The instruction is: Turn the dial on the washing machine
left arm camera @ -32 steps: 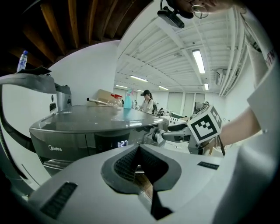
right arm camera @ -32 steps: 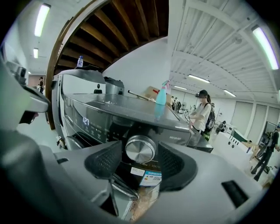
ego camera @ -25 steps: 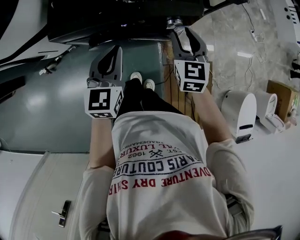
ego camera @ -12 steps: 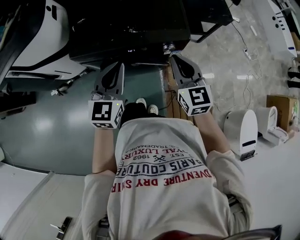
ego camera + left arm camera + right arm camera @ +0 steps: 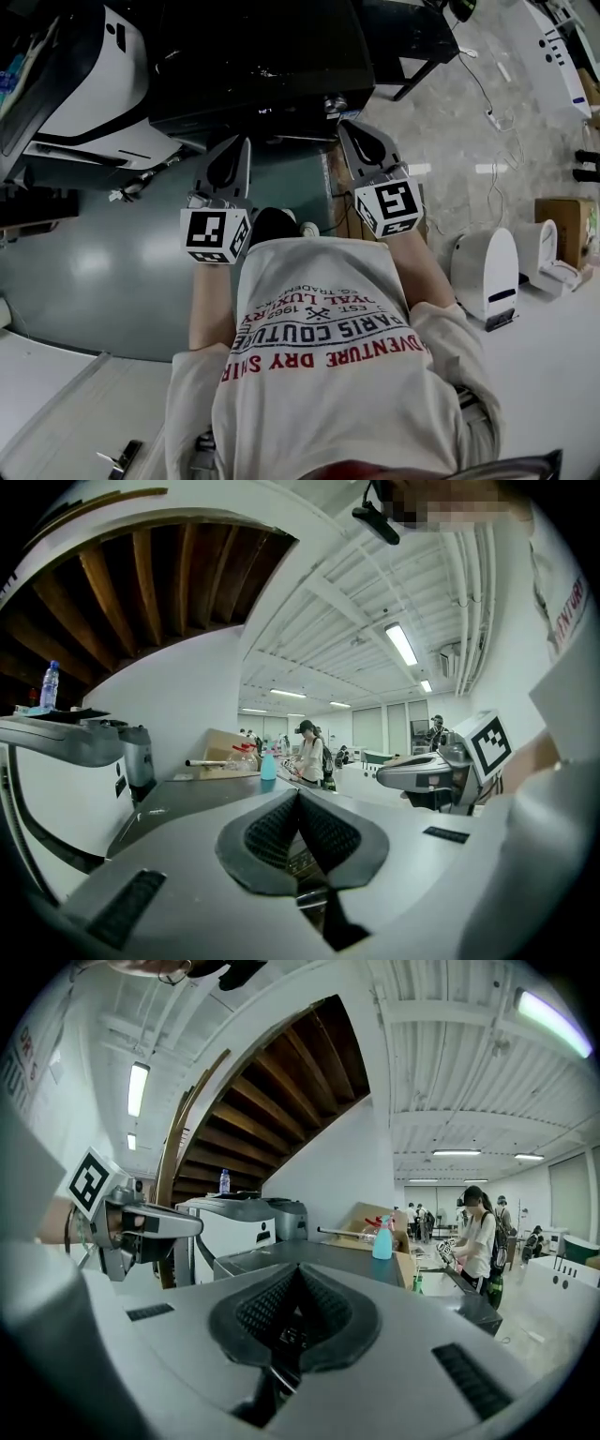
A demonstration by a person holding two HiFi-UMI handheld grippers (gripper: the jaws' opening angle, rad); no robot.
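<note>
Teal floor (image 5: 94,262) is lying open beside the dark worktop (image 5: 262,56) edge.
Left gripper (image 5: 228,155) and right gripper (image 5: 361,141) are hovering just short of it, both clenched and empty.

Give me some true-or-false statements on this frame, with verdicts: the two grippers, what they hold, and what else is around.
1. The left gripper has its jaws together with nothing between them. True.
2. The right gripper is clamped on a dial. False: its jaws are shut with nothing between them.
3. A light blue spray bottle stands beyond the right gripper in its view. True.
4. The person's shirt is plain black. False: it is white with red and dark lettering.
</note>
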